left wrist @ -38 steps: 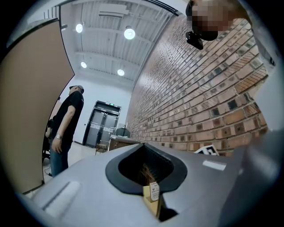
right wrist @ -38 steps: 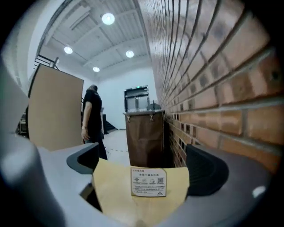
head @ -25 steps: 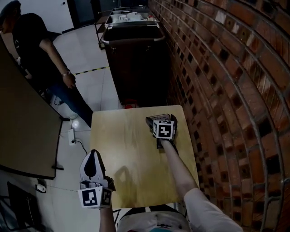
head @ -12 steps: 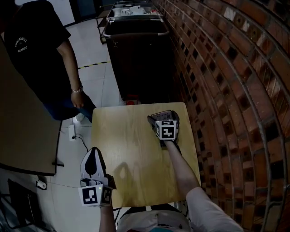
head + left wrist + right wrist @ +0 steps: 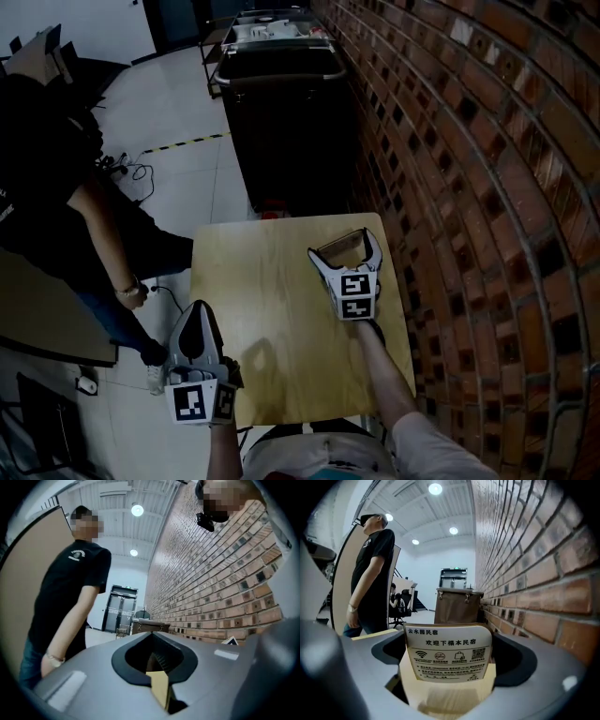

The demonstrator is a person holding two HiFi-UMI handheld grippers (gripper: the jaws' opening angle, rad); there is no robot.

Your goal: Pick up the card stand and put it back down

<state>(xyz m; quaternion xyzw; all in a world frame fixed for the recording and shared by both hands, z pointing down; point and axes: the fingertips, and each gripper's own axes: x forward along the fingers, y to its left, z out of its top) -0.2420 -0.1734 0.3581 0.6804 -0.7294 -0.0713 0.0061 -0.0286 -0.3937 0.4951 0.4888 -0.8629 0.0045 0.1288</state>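
Nearest, the left tongs (image 5: pixel 194 314) hang off the surface's (image 5: pixel 272 319) near left corner, their tips pressed together with nothing between them. Further on, over the far right part of the surface, the right tongs (image 5: pixel 344 246) are clamped on the card stand (image 5: pixel 449 653), gripping its wooden base from both sides; the printed card stands upright between them. Whether the stand touches the wood cannot be told. A person (image 5: pixel 56 187) stands to the left, a dark cart (image 5: pixel 281 103) beyond, a brick wall (image 5: pixel 469 141) along the right.
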